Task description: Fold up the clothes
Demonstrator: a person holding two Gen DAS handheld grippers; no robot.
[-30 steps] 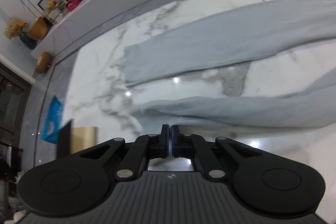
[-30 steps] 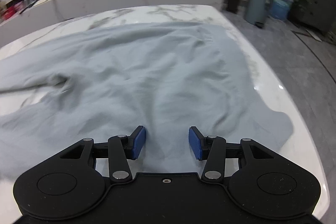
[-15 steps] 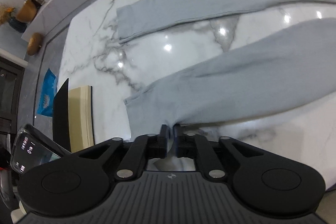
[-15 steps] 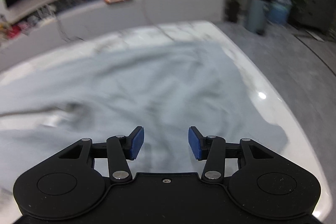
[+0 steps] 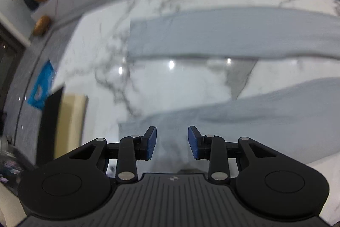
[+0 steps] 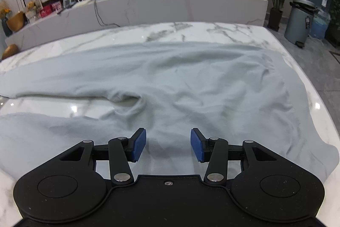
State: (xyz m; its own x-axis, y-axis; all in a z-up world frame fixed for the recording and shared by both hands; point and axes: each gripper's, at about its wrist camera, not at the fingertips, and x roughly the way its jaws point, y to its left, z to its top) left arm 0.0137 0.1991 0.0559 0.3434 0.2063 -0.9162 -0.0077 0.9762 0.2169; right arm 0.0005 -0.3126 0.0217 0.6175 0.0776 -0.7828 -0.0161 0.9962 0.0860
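Note:
Grey trousers (image 6: pixel 191 86) lie spread on the white marble table (image 6: pixel 191 30), waist end to the right, two legs running left. In the left wrist view the far leg (image 5: pixel 223 33) and the near leg (image 5: pixel 244 118) lie flat and apart, with bare marble between them. My left gripper (image 5: pixel 172 142) is open and empty just above the near leg's cuff end. My right gripper (image 6: pixel 167 145) is open and empty over the seat area of the trousers, near the table's front edge.
A cream and black object (image 5: pixel 63 120) stands off the table's left end, beside a blue bag (image 5: pixel 41 88) on the floor. A long marble counter (image 6: pixel 148 7) with clutter runs behind the table. A grey bin (image 6: pixel 299 20) and plants stand at the right.
My left gripper was shut on the near leg's cuff, carried it out toward the table's left end, and has now opened and let it go. My right gripper stayed open and rose slightly.

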